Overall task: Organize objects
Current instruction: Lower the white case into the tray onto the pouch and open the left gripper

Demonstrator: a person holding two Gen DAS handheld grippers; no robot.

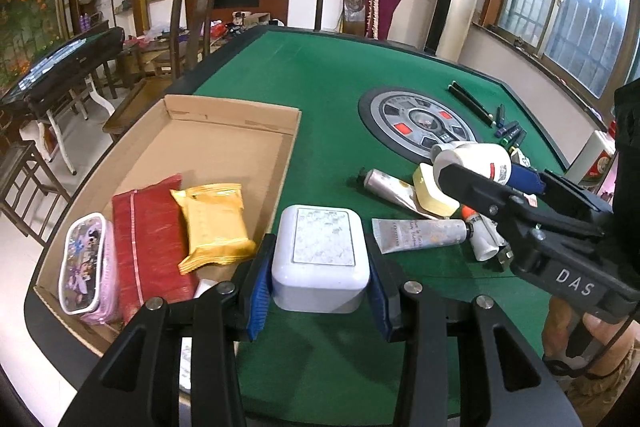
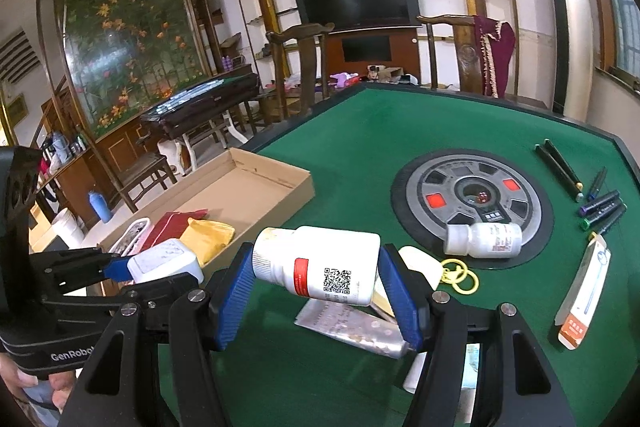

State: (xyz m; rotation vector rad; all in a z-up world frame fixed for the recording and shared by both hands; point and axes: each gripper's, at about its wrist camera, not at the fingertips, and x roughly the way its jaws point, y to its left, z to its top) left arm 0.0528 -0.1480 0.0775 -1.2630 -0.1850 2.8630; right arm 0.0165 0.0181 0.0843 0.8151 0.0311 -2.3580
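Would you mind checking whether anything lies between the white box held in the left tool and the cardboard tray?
Nothing visible does. The white box, clamped in the left tool, hangs beside the cardboard tray; the tray's far half is bare, with pouches only at its near end.

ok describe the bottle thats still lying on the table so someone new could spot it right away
Start at the round grey dial in the middle of the green table. On its near edge lies a small white bottle on its side. Unlike the larger white bottle in the right gripper, it is untouched and shows no QR code.
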